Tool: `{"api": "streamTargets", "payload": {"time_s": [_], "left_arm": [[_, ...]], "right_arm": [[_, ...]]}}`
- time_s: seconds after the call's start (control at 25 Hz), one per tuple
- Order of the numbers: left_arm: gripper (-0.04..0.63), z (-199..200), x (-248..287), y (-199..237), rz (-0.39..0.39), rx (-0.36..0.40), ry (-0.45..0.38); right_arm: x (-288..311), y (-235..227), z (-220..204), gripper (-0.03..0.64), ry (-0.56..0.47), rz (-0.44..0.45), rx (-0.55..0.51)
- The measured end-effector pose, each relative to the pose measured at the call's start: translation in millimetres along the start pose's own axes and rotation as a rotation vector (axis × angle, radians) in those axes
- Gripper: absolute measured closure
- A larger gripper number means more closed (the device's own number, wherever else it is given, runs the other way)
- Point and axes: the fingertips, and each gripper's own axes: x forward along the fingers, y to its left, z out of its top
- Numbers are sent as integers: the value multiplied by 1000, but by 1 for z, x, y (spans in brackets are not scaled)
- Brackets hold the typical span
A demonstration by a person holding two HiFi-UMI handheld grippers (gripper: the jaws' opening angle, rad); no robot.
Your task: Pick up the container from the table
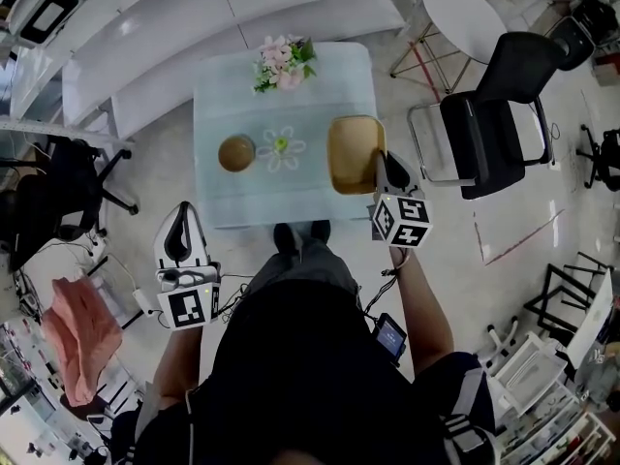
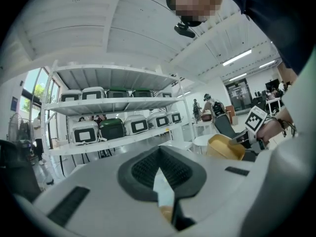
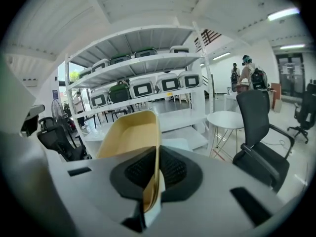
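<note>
The right hand-held gripper (image 3: 154, 184) pinches the thin rim of the tan container (image 3: 129, 138), probably light and slightly bendy; the left hand-held gripper (image 2: 161, 179) hangs closed, empty.

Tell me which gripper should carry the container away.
Right. The right gripper is already shut on the container's rim, over the table. The left gripper is shut on nothing and sits short of the table's near edge, far from the container.
</note>
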Motion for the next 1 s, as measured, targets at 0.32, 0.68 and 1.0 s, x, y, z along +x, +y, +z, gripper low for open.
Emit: {"api": "streamTargets", "payload": {"time_s": [0.32, 0.68, 1.0], "left_arm": [[592, 3, -10, -1, -22, -10, -16], [592, 4, -17, 3, -39, -11, -26], [592, 9, -23, 9, -32, -22, -36]], "right_arm": [[-57, 24, 40, 603, -99, 12, -16], [-104, 45, 75, 601, -222, 7, -74], [-138, 60, 95, 601, -299, -19, -108]]}}
